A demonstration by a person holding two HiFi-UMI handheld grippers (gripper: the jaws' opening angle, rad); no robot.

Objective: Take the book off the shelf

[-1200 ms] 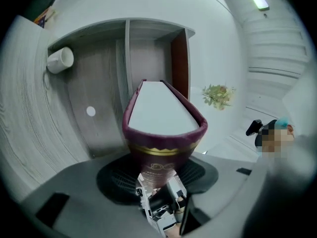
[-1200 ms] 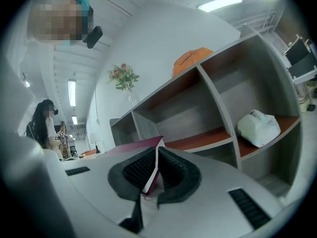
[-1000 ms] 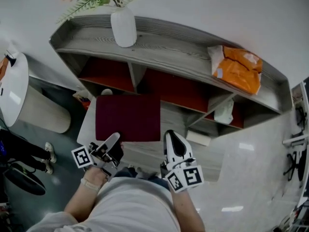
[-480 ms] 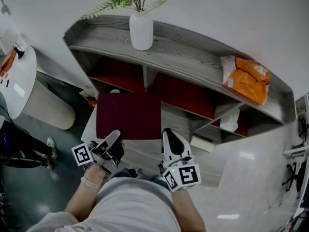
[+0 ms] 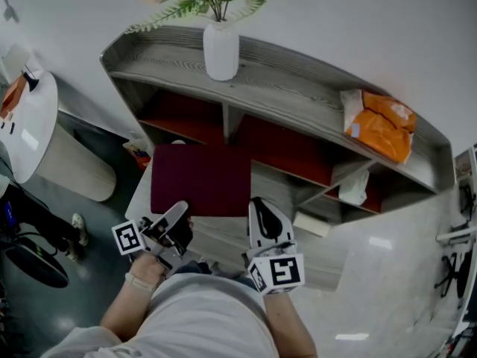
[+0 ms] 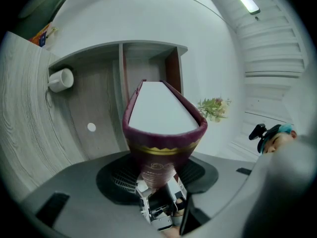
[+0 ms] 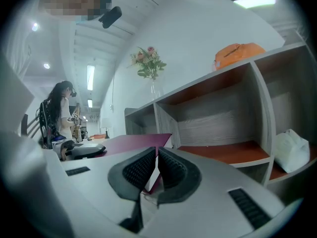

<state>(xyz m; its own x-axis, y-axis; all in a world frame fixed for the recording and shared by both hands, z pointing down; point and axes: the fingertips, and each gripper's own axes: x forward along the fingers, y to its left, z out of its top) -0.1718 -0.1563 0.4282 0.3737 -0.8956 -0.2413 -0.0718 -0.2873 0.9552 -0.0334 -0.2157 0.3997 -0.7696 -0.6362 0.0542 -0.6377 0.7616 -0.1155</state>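
Observation:
A dark red book (image 5: 201, 179) lies flat in the air in front of the grey shelf unit (image 5: 298, 88), outside its compartments. My left gripper (image 5: 177, 213) is shut on the book's near left corner. In the left gripper view the book (image 6: 161, 110) runs away from the jaws, with its white page edge up and a gold band on the cover, and the left gripper (image 6: 157, 175) pinches its end. My right gripper (image 5: 257, 207) holds the near right corner. In the right gripper view the ribbed pads of the right gripper (image 7: 156, 165) close on the edge of the book (image 7: 129, 143).
A white vase (image 5: 221, 49) with flowers and an orange bag (image 5: 380, 125) sit on the shelf top. A white bag (image 5: 356, 185) lies in a lower right compartment, and a white cup (image 6: 61, 80) in another. A round white table (image 5: 26, 125) stands at left. A person stands far off (image 7: 62, 108).
The head view has swung a little to the left, so the shelf sits further right in frame. Both grippers keep the same hold on the book, which has barely moved.

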